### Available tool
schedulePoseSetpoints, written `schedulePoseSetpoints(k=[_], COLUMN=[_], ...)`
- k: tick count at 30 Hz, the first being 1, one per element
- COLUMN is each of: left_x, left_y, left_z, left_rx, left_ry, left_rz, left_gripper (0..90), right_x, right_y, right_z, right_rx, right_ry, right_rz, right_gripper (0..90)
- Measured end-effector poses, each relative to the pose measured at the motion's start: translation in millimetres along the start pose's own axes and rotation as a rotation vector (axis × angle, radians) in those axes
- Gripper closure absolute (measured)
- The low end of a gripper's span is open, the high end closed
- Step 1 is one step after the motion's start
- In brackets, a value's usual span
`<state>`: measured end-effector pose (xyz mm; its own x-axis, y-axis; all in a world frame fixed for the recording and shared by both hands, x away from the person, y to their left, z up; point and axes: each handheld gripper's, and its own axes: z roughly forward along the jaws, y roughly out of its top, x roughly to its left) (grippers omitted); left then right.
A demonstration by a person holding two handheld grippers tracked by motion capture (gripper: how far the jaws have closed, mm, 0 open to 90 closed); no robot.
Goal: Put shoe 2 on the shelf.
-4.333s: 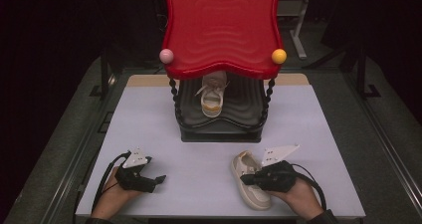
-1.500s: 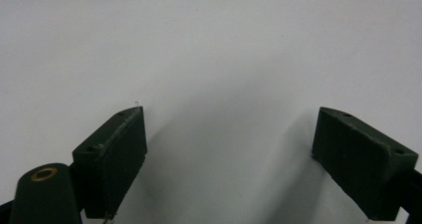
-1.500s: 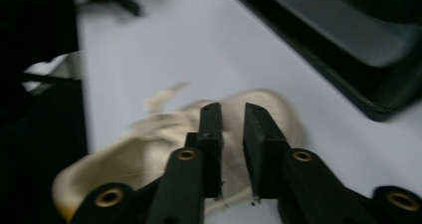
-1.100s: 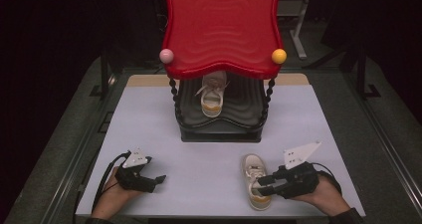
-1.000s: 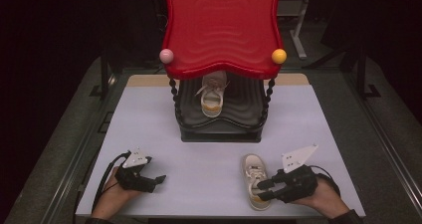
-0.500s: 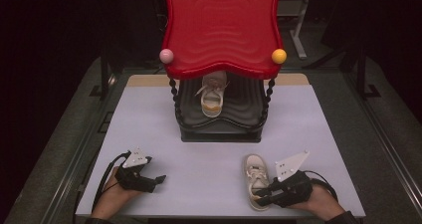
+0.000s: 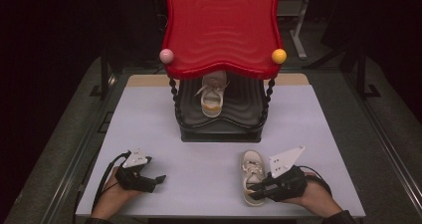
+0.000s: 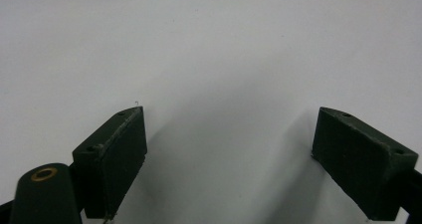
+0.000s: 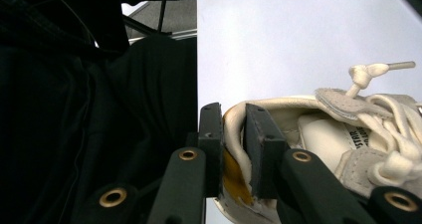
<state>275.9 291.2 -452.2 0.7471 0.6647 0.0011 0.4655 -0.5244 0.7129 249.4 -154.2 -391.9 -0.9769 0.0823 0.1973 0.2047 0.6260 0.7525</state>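
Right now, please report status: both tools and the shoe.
Right tool just closed, shut on heel of shoe. Left tool open, over bare table. Nothing blocks path.

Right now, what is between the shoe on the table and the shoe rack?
Nothing: in the high view the table is bare between the white shoe and the rack.

Brightly and evenly lit from above on the pale lavender matte tabletop [image 7: 149,114]; surroundings nearly black. Soft shadows under the glossy red wavy plastic shelf top [image 7: 221,27]. Mildly soft, grainy close-ups; dark left half in the right gripper view.
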Motion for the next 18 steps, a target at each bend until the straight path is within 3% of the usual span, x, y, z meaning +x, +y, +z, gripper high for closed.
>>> schedulePoseSetpoints(k=[18], left_x=[0.0], left_y=[0.0], left_z=[-0.1], left_rx=[0.001], left_ry=[0.000], left_rz=[0.000], left_gripper=[13.3], right_x=[8.7], right_y=[64.5], right_z=[-26.2], right_rx=[-0.047], right_ry=[-0.050], right_rz=[-0.124], right_gripper=[78.0])
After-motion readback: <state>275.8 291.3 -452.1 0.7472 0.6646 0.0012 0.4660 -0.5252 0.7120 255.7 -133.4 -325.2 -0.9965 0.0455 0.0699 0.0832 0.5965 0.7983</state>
